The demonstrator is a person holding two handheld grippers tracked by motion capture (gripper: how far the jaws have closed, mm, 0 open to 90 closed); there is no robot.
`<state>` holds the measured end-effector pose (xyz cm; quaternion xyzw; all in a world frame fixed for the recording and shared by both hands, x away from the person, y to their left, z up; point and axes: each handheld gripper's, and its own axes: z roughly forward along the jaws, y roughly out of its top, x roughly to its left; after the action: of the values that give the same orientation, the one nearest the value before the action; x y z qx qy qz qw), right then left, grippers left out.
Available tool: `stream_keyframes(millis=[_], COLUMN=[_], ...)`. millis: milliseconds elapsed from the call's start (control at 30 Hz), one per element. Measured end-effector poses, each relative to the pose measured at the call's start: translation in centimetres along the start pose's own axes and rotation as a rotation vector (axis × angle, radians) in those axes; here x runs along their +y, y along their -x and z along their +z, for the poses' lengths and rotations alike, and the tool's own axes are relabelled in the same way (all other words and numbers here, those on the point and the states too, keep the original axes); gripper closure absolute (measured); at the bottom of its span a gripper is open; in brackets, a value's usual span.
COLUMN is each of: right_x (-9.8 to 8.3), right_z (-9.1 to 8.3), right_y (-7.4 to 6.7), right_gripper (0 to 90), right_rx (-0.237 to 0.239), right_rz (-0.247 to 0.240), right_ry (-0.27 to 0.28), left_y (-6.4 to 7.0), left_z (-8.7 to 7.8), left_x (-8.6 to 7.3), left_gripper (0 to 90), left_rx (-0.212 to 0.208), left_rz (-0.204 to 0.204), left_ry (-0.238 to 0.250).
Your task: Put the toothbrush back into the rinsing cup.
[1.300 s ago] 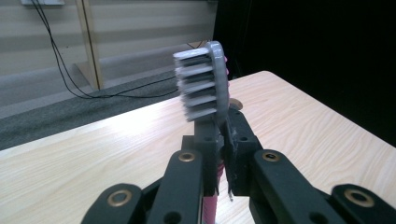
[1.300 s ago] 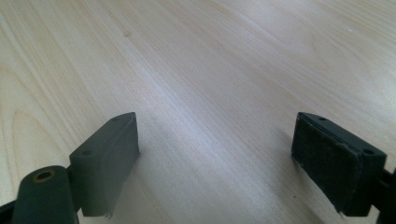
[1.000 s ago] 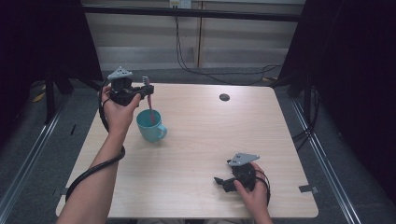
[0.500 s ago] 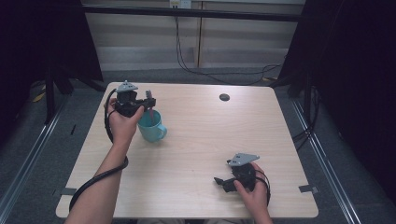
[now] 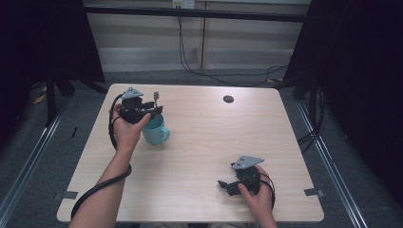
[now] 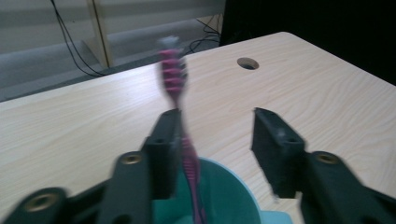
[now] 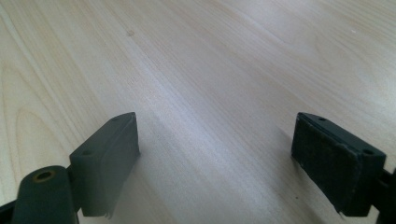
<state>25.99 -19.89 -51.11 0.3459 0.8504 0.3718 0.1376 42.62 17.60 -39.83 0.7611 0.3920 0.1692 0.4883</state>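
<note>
High view: left hand-held gripper (image 5: 153,112) over teal mug (image 5: 155,130) on bench (image 5: 214,142); right hand-held gripper (image 5: 227,185) idle | Left gripper view: jaws released, pink toothbrush (image 6: 180,116) standing in mug, placement judged done | Right gripper view: jaws spread, empty.

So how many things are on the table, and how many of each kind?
Teal mug: 1
Pink toothbrush standing in the mug: 1
Hand-held grippers: 2, the left gripper and the right gripper
Total: 4
</note>
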Motion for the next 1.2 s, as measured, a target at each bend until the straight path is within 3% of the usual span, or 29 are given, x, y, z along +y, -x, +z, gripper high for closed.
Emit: stream_keyframes(millis=[133,367,567,1200], right_x=[0.0,0.0,0.0,0.0], right_z=[0.0,0.0,0.0,0.0], right_y=[0.0,0.0,0.0,0.0], right_gripper=[14.5,14.5,14.5,14.5], right_rx=[0.0,0.002,0.002,0.001], right_rz=[0.0,-0.001,0.001,0.0], right_ry=[0.0,-0.001,-0.001,0.0], left_y=[0.1,0.1,0.4,0.3], left_z=[-0.7,-2.7,-4.1,-5.3], left_x=[-0.3,-1.4,-2.5,-4.8], left_gripper=[38.5,31.1,29.9,27.5], left_rx=[0.014,0.046,0.04,0.042], left_rz=[-0.002,0.0,0.005,-0.002], left_ry=[-0.001,0.006,0.002,-0.011])
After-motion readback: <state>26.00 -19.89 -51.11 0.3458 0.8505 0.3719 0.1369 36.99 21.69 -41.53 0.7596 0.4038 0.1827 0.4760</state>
